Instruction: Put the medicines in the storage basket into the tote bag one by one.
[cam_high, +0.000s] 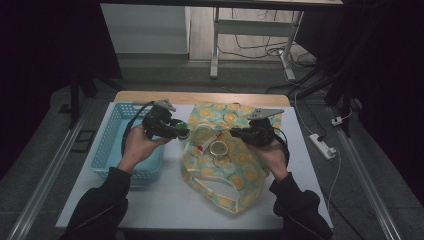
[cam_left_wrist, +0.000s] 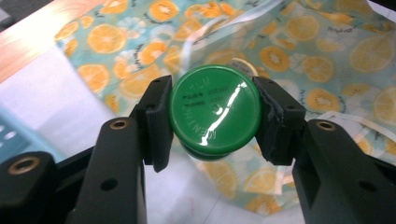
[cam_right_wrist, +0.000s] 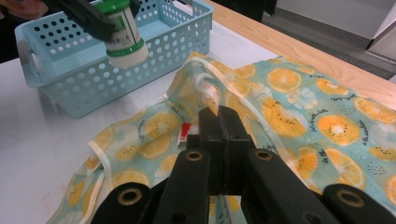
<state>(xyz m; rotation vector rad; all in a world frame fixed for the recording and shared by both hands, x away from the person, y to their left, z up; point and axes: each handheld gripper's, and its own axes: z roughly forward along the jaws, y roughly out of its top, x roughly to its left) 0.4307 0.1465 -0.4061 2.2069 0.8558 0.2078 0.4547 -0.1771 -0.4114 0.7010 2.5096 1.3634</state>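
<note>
Left gripper (cam_left_wrist: 212, 119) clamps a small bottle by its green cap (cam_left_wrist: 215, 112), one jaw pad on each side of the cap, bottle lifted off the surface. From the right gripper view the bottle (cam_right_wrist: 123, 35) shows a white body with a green-and-white label, hanging tilted in front of the blue perforated basket (cam_right_wrist: 70, 70). In the high view the left gripper (cam_high: 172, 129) sits between the basket (cam_high: 112, 145) and the bag, basket on its outer side, bag just past its jaws.

Right gripper (cam_right_wrist: 219, 135) is clenched, jaws pressed flat together, tips down against the orange-print fabric bag (cam_right_wrist: 299, 107); fabric may be pinched between them, hard to confirm since the jaws hide the contact. A white strap edge (cam_right_wrist: 212, 77) rises just beyond the jaw tips, and a small red tag (cam_right_wrist: 185, 130) lies just beside the jaws. In the high view the right gripper (cam_high: 250, 134) rests at the bag's (cam_high: 235, 175) far-right part, with a round metal-lidded jar (cam_high: 218, 148) lying in the bag opening just beside it, toward the left gripper. The two grippers are near each other, the bag mouth between them.

Bag lies spread on the white surface (cam_high: 165, 200), its cloth under and ahead of the left gripper's jaws too.
</note>
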